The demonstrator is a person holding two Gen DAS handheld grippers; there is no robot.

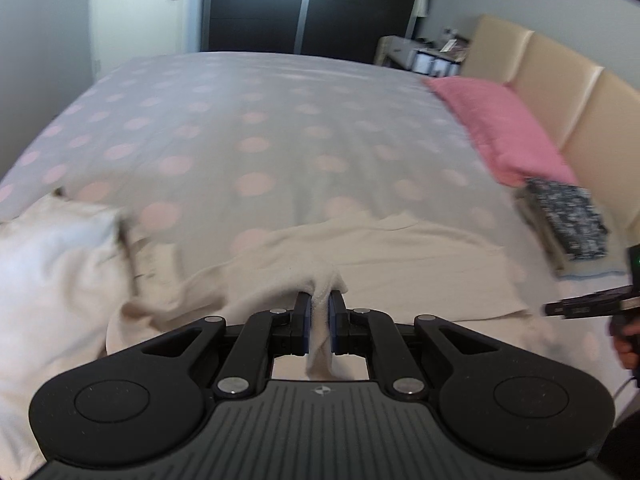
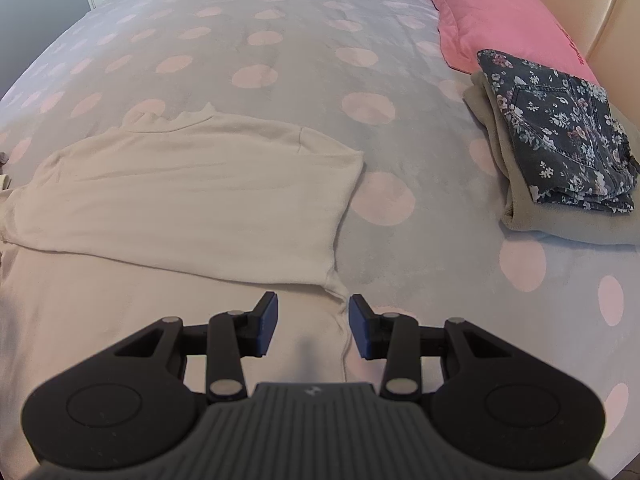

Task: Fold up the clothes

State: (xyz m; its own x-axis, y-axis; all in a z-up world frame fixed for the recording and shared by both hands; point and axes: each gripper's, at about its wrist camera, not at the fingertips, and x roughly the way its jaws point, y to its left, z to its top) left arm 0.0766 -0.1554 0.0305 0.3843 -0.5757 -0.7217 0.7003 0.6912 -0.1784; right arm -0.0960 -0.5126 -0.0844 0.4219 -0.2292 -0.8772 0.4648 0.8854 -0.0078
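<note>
**My two claws and the cream top on the spotty bed**

I can find no words to read. There is only a small round mark on the body of my left claw [image 1: 320, 310], and a small mark on my right claw [image 2: 313, 322] too. Pink writing runs along the edge of the pink pillow [image 2: 496, 16], but it is too small for me to read.

My left claw is pinched tight on a bunch of the cream top [image 1: 392, 256]. The cloth sticks out between both blue pads [image 1: 306, 312]. My right claw is wide open and holds nothing. It hangs just over the near right corner of the cream top [image 2: 192, 200], where a side seam runs down between the fingers.

The top lies spread on the grey bed cover with pink dots [image 2: 280, 40].

My right view shows a neat stack: flowery dark jeans [image 2: 560, 128] on a folded beige cloth [image 2: 560, 224], beside the pillow. My left view shows that stack only as a blur.

Only my left view shows a white crumpled cloth [image 1: 52, 264] at the left, the dark wardrobe [image 1: 304, 4], the beige headboard [image 1: 560, 92], and my right claw [image 1: 588, 304] from the side.
</note>
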